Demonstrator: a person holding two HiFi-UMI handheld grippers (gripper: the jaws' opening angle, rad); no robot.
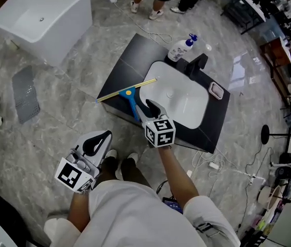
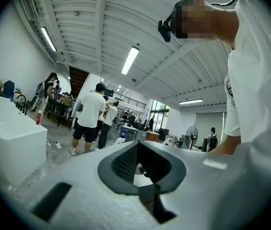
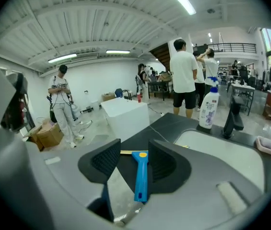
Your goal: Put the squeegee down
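The squeegee (image 1: 130,98), with a blue handle and a long yellow blade, lies flat on the dark counter (image 1: 119,68) at the left rim of the white sink basin (image 1: 189,109). My right gripper (image 1: 153,107) hovers just over the near end of the handle with its jaws open and nothing between them. In the right gripper view the squeegee (image 3: 141,174) shows on the counter below, through the gap of that gripper (image 3: 134,155). My left gripper (image 1: 97,141) hangs low at the left, off the counter, beside my legs. It (image 2: 140,166) is open and empty.
A white pump bottle (image 1: 180,48), a black faucet (image 1: 197,65) and a small soap dish (image 1: 216,90) stand around the basin. A white bathtub (image 1: 42,17) and a grey mat (image 1: 24,92) are on the floor at left. Several people stand beyond the counter. Cables lie on the floor.
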